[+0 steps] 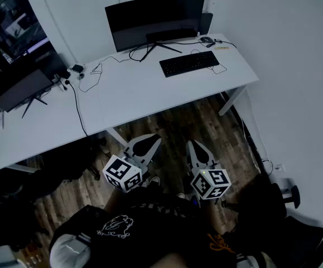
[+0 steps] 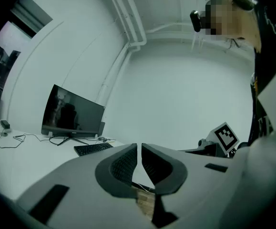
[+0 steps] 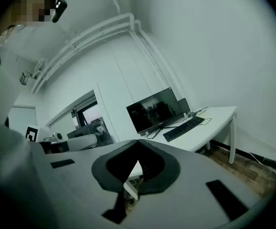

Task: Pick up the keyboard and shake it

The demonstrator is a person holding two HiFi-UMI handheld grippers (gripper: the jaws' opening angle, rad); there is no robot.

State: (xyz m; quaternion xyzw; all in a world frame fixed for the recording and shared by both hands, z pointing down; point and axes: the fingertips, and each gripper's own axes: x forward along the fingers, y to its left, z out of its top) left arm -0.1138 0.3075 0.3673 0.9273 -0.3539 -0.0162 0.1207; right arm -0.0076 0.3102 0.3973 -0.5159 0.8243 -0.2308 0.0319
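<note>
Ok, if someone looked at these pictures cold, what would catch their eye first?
The big black monitor at the back of the white desk, with the black keyboard lying just in front of it. Nearer the camera, the left gripper and right gripper hang over the wooden floor, both shut and empty, short of the desk.

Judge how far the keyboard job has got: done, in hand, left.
Done: nothing; the keyboard lies on the desk by the monitor. In hand: nothing; the left gripper and right gripper are shut, empty, short of the desk. Left: reach, grip, lift, shake.
</note>
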